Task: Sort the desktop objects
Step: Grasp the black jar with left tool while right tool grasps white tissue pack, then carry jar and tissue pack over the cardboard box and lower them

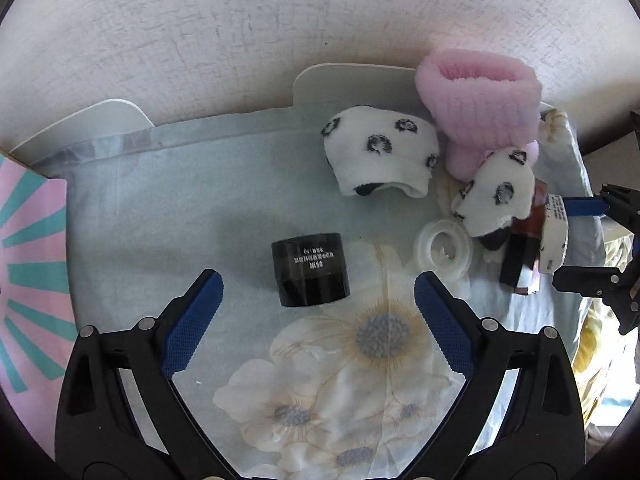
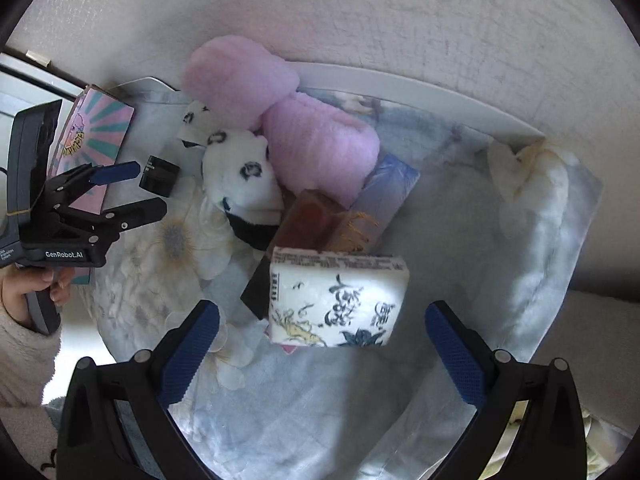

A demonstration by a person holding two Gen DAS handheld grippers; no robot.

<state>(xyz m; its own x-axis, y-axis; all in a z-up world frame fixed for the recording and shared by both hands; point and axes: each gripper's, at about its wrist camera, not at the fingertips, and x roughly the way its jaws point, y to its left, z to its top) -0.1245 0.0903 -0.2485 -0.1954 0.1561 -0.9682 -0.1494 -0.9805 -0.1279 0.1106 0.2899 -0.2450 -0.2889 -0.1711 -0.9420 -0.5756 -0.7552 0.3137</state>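
My left gripper [image 1: 318, 292] is open, its fingers on either side of a black jar [image 1: 309, 274] that stands on the floral cloth [image 1: 200, 208], just short of it. The jar also shows in the right wrist view [image 2: 159, 175]. My right gripper [image 2: 322, 326] is open with a white tissue pack [image 2: 336, 300] printed with ink characters between its fingers, not touching. In the left wrist view the right gripper [image 1: 584, 240] sits at the far right by that pack [image 1: 554, 236].
Two white socks with black spots [image 1: 380, 150] [image 1: 494, 196], a pink fluffy headband [image 1: 480, 100], a clear tape roll [image 1: 442, 246], and brown, black and lilac boxes [image 2: 316, 216] crowd the pile. A pink and teal book [image 1: 32, 260] lies left. A wall is behind.
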